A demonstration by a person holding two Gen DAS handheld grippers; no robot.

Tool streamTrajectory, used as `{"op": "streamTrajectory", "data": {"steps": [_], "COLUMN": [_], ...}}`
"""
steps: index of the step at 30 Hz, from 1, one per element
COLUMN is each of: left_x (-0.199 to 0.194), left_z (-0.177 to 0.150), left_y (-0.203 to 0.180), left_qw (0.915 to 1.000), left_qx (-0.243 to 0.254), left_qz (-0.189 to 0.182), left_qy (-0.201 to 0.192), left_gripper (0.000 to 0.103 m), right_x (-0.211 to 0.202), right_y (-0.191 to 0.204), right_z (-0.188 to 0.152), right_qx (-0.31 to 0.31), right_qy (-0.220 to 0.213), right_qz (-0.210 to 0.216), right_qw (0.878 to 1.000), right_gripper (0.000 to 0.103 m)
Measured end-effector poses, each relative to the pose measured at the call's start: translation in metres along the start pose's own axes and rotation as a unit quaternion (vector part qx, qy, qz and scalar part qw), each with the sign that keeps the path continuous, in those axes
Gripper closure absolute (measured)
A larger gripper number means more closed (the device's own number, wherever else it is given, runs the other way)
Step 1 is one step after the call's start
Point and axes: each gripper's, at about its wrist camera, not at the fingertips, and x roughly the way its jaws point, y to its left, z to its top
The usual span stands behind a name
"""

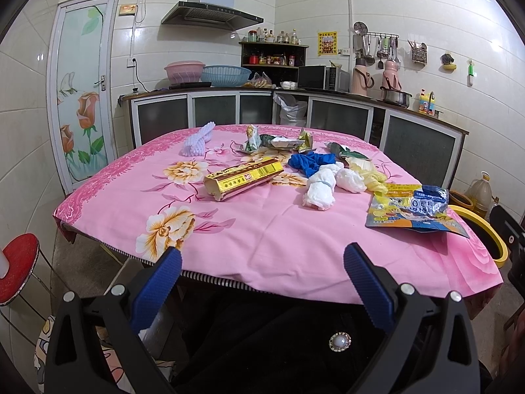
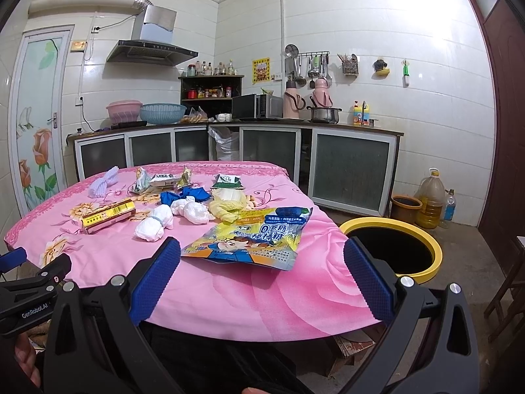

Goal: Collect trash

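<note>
a white-tiled kitchen holds a table under a pink floral tablecloth (image 1: 262,229), with dark-fronted counter cabinets (image 1: 213,111) and a steel range hood (image 1: 211,13) behind it and a rose-painted glass door (image 1: 82,88) on the left wall. trash is scattered over the far half of the tabletop: a long gold and yellow cardboard box (image 1: 242,177) near the middle, knotted white plastic bundles (image 1: 320,190) beside a crumpled blue cloth (image 1: 308,162), green and silver snack wrappers (image 1: 279,141) toward the far edge, and a white foam net (image 1: 197,141) near the far left corner. a flat yellow and blue printed foil bag (image 2: 249,236) lies at the right edge. on the floor just beside that edge stands a black bin with a yellow rim (image 2: 426,243). the left gripper (image 1: 262,256) and right gripper (image 2: 262,252) hover at the near edge, jaws spread wide, holding nothing.
</note>
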Motion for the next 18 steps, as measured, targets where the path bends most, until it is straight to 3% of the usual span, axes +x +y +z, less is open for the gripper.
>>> {"op": "streamTrajectory", "data": {"steps": [18], "left_x": [-0.002], "left_z": [0.000], "left_y": [-0.001], "left_qw": [1.0000], "left_qx": [0.003], "left_qz": [-0.004], "left_qy": [-0.001], "left_gripper": [0.008], "right_x": [-0.002], "right_y": [-0.013], "right_z": [0.012], "right_qx": [0.031], "right_qy": [-0.001], "right_qz": [-0.039], "right_qw": [0.999], "right_gripper": [0.007]}}
